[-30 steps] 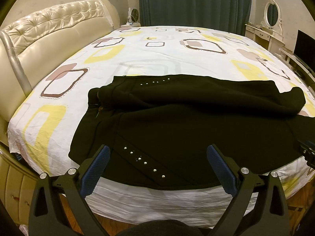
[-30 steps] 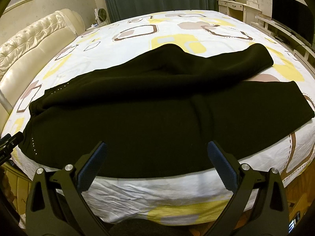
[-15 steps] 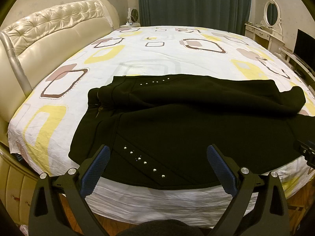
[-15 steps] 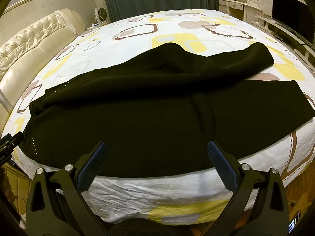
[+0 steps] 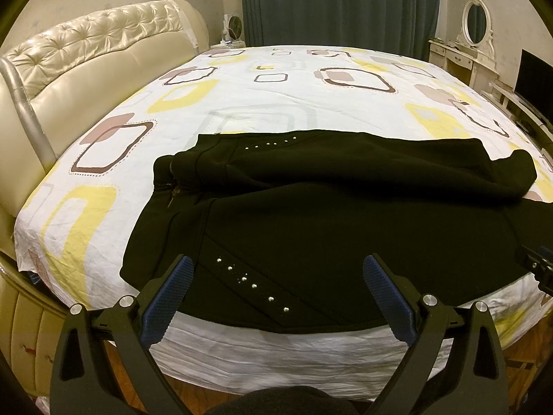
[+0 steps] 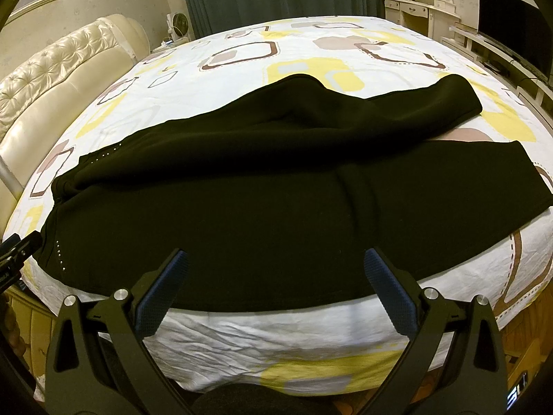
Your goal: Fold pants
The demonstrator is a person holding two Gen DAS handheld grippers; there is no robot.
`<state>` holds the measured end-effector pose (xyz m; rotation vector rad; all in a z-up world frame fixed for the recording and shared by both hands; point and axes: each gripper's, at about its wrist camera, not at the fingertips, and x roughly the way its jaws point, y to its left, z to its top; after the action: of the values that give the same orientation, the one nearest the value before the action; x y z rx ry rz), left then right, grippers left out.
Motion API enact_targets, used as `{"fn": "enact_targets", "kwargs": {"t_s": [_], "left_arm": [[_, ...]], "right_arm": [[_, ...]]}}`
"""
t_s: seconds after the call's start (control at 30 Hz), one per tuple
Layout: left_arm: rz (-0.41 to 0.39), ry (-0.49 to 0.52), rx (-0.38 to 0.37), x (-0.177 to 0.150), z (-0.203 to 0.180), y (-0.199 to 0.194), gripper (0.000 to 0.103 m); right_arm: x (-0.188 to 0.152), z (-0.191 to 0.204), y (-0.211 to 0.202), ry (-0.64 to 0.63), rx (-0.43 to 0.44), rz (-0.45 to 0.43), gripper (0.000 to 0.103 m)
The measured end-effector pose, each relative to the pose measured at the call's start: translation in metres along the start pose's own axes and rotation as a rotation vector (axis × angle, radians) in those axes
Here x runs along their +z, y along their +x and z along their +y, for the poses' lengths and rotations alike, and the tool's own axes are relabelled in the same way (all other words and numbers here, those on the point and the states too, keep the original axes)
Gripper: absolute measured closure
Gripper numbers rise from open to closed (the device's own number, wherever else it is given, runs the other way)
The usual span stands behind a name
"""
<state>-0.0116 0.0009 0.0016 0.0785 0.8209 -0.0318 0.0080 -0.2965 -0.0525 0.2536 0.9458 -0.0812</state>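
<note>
Lying spread across the near edge of the bed, the black pants (image 5: 345, 228) stretch sideways ahead of both grippers, waistband toward the left gripper's side and leg ends toward the right gripper's side. One leg lies flat along the mattress edge, just beyond the fingertips; the other leg (image 6: 311, 117) sits farther off, rumpled and partly overlapping the near one, its cuff end bunched up past the right gripper. A slanting row of small silver studs (image 5: 252, 285) runs across the fabric straight ahead of the left gripper, between its fingers in the view, and a second short row (image 5: 268, 144) shows on the far side of the waist.

The left gripper (image 5: 276, 266) hangs in front of the bed edge with its blue-padded fingers (image 5: 166, 297) spread wide, holding nothing and not touching the cloth. The right gripper (image 6: 276, 259) stands the same way, fingers (image 6: 389, 294) wide apart, short of the pants' near hem.

Under the pants is a white sheet (image 5: 276, 97) printed with yellow and brown squares, wrinkled where it drops over the mattress side. Off to the left of both grippers rises a cream tufted headboard (image 5: 96, 52). Far ahead hang dark teal curtains (image 5: 338, 3), and to the far right stand a white vanity with an oval mirror (image 5: 475, 24) and a dark screen (image 6: 511, 24).
</note>
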Motion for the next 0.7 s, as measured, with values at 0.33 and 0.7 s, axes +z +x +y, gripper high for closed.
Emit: {"fn": "enact_targets", "kwargs": {"t_s": [0.33, 0.7], "left_arm": [[0.041, 0.026, -0.098, 0.006, 0.003, 0.002, 0.005], [0.134, -0.07, -0.305, 0.107, 0.139, 0.085, 0.005]], "right_arm": [[0.007, 0.001, 0.001, -0.014, 0.059, 0.021, 0.002], [0.132, 0.0, 0.037, -0.158, 0.34, 0.017, 0.002]]}}
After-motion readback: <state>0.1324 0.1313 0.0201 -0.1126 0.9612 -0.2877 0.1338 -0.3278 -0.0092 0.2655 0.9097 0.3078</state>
